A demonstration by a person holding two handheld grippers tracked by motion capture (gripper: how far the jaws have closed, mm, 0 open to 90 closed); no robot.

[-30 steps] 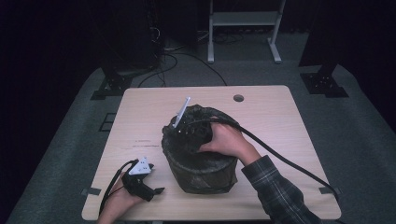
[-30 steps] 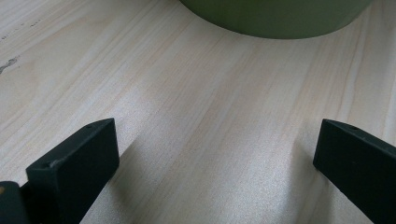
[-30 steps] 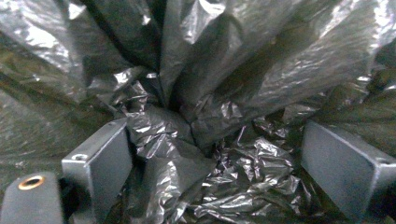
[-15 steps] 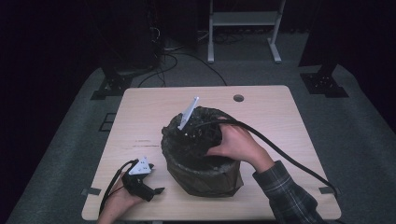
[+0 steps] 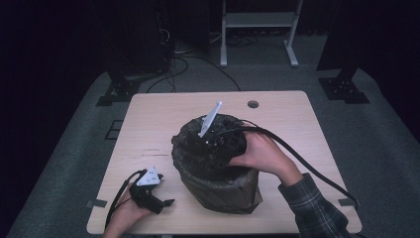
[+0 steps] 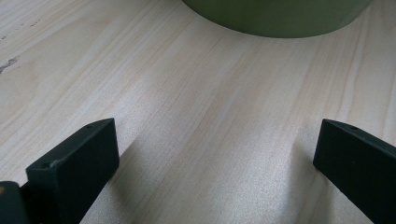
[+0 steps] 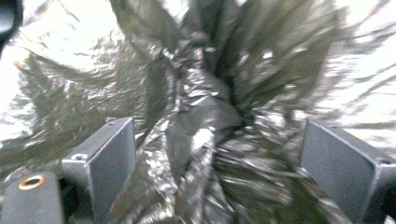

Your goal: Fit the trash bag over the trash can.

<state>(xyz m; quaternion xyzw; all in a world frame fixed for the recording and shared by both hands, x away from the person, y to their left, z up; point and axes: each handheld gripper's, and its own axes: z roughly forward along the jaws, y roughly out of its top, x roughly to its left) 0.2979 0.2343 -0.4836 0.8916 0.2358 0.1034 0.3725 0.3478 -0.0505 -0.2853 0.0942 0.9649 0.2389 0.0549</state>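
right gripper (image 7: 219, 154) is down inside the round green bin (image 5: 218, 173) mid-table, jaws spread around a bunched fold of crinkly black plastic liner (image 7: 201, 116); left gripper (image 6: 215, 163) rests open on the table; a sloppy pinch could tear the thin film

A glossy black bin liner (image 5: 213, 163) lines an olive-green bin (image 5: 233, 196) on the pale wood-grain table (image 5: 158, 124).
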